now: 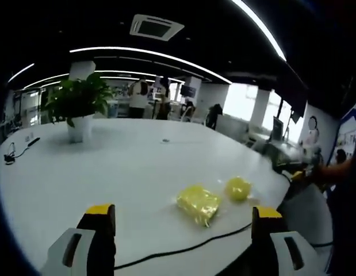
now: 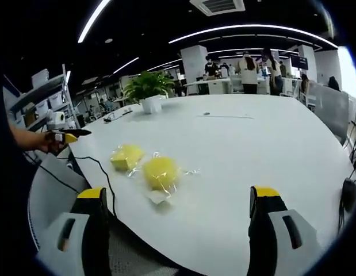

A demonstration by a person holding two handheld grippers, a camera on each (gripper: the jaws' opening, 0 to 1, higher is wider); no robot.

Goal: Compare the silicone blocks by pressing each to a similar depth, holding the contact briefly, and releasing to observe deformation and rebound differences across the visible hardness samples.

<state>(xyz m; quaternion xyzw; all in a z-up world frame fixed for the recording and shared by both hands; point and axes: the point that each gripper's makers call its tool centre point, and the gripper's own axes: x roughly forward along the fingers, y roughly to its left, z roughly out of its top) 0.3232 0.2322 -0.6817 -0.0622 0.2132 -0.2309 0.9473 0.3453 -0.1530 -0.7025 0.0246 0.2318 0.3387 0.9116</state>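
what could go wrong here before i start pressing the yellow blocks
Both yellow silicone pieces, the squarish one and the round one, look wrapped in clear film, which may slip or mask rebound. They lie near the white table edge, so a press could push them off. The black cable runs beside them and might snag the open right gripper or left gripper.

Smooth white table (image 2: 241, 149), blocks (image 2: 159, 171) (clear-wrapped)
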